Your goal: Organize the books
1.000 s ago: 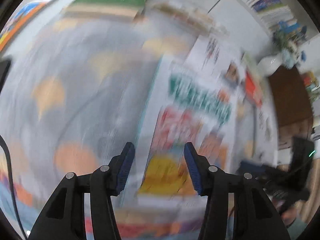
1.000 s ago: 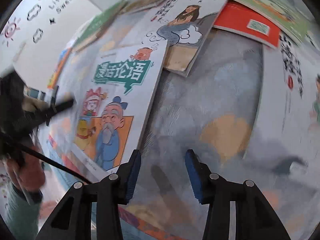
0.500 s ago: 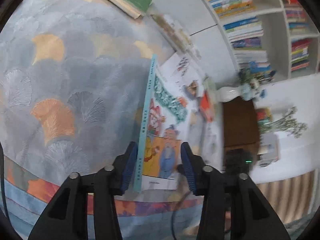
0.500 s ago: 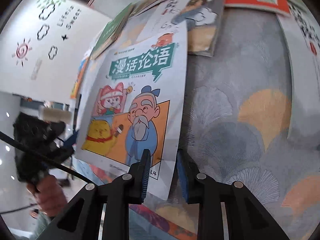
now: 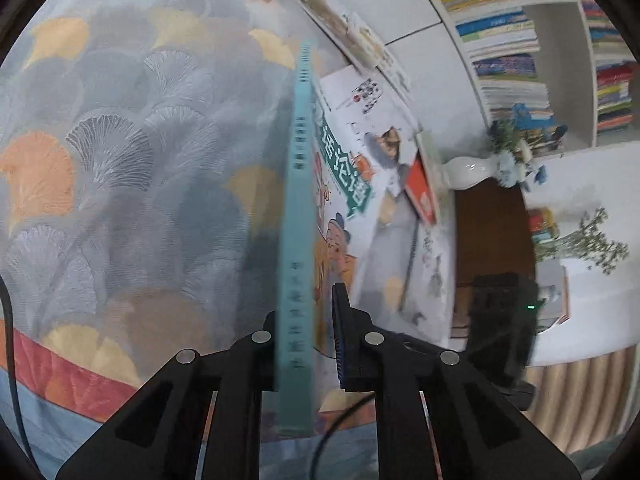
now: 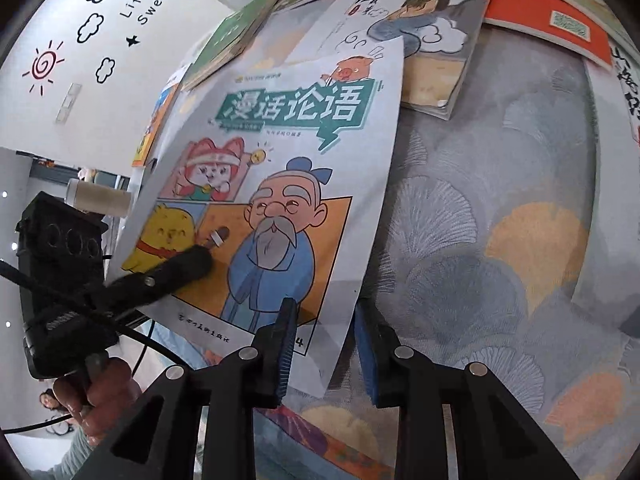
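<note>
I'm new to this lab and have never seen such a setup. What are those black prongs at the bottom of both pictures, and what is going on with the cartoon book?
There is no robot here. A person carries a handheld two-finger gripper in each hand, and a fisheye camera on each looks along its fingers, hence the round, bent pictures.

In the left camera's view, the left gripper is closing on the teal spine of the white cartoon-cover book, seen edge-on.

In the right camera's view, the right gripper has the same book's bottom edge between its blue pads; whether they press it I cannot tell. The other gripper shows at the left.

Beneath lies a grey fan-patterned cloth with more books, such as a red-covered book.
</note>
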The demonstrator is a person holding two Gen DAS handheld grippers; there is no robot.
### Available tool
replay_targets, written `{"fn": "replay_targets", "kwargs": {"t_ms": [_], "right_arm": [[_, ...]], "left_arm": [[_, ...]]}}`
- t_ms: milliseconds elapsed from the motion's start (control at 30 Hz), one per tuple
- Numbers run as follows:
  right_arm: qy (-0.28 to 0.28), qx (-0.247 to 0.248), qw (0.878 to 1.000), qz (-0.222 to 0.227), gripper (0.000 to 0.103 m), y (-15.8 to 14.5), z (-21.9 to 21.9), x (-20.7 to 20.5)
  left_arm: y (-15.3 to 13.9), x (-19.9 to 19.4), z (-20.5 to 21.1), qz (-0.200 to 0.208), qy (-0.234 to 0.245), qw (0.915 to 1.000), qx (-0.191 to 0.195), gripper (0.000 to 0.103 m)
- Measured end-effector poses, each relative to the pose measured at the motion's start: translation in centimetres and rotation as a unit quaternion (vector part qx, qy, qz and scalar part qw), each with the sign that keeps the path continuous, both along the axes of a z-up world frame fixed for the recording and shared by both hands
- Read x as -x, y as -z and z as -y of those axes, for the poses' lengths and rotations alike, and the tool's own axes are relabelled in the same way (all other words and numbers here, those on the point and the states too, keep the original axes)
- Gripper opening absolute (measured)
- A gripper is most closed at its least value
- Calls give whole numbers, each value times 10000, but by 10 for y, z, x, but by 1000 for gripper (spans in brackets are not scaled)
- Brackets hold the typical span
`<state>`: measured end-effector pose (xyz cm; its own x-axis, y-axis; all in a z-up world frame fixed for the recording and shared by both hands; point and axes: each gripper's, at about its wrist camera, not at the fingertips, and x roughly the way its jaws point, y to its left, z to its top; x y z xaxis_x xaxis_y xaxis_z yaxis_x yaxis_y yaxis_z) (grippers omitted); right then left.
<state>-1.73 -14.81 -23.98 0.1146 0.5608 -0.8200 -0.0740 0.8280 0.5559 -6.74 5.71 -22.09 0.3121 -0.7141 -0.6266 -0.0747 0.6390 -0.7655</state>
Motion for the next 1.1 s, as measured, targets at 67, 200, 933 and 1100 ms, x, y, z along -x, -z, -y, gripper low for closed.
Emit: {"fn": "replay_targets", "kwargs": {"t_ms": [67, 200, 933, 1100], "right_arm": [[33, -94, 9999, -79, 29, 1, 0, -3], [-19, -140, 9998, -131, 30, -2, 11, -2], [97, -563, 9980, -281, 33, -1, 45, 3], [101, -647, 9974, -308, 33, 1, 55, -1]], "left_arm": [[2, 2, 0, -35, -34, 10000, 28, 10], [4, 4, 1, -110, -35, 9999, -129, 10], [-2, -4, 12, -207, 19, 9992, -331, 10], [-4, -5, 13, -182, 47, 9993, -321, 10]]}}
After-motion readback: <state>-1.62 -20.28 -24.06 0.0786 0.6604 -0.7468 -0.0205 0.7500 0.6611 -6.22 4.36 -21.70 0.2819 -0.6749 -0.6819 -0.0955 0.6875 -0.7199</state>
